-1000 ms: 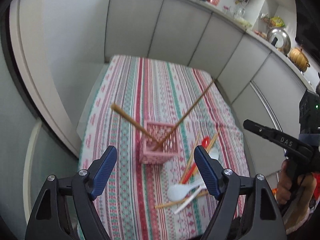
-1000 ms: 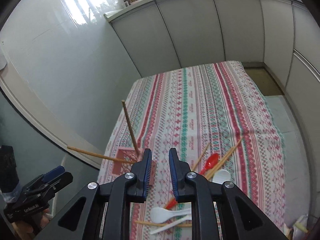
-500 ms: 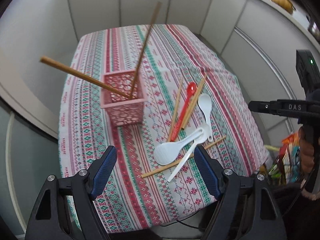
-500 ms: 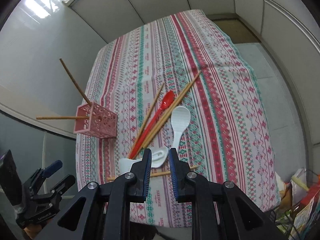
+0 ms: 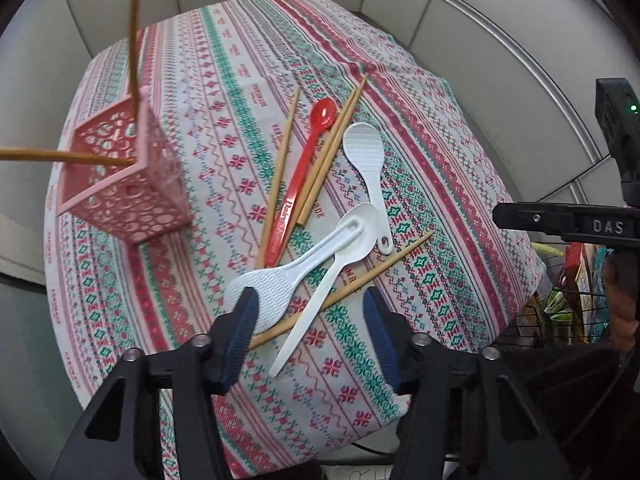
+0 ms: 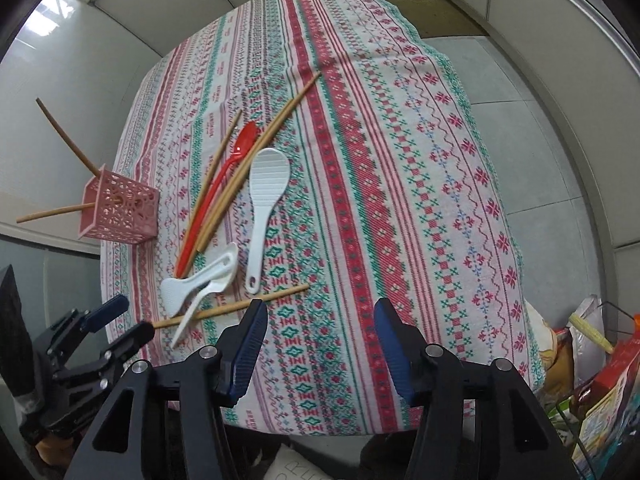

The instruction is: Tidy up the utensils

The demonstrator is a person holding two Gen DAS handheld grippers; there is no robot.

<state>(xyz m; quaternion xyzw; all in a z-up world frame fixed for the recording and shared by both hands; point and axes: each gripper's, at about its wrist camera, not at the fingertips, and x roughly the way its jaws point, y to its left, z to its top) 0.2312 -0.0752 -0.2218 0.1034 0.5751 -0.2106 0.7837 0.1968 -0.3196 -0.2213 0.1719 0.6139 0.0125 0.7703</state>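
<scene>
Striped cloth (image 5: 420, 168) spread wide, pink basket (image 5: 132, 188) at ten o'clock already holding two chopsticks, loose spoons and chopsticks heaped at centre. Left gripper (image 5: 308, 332) just narrowed yet parted, empty, astride a chopstick (image 5: 360, 280) running seven to two o'clock, nearer than right gripper (image 6: 320, 340), just widened, empty.

striped red, green and white patterned tablecloth (image 5: 400, 128) covers the surface and hangs over its near edge. pale grey cabinet panels (image 6: 560, 60) curve round behind and to the right. grey tiled floor (image 6: 500, 92) shows beside the surface on the right, with a brown mat (image 6: 432, 16) further back. colourful packets and boxes in a wire basket (image 6: 600, 368) sit low at the right, partly cut off; contents too blurred to tell.
</scene>
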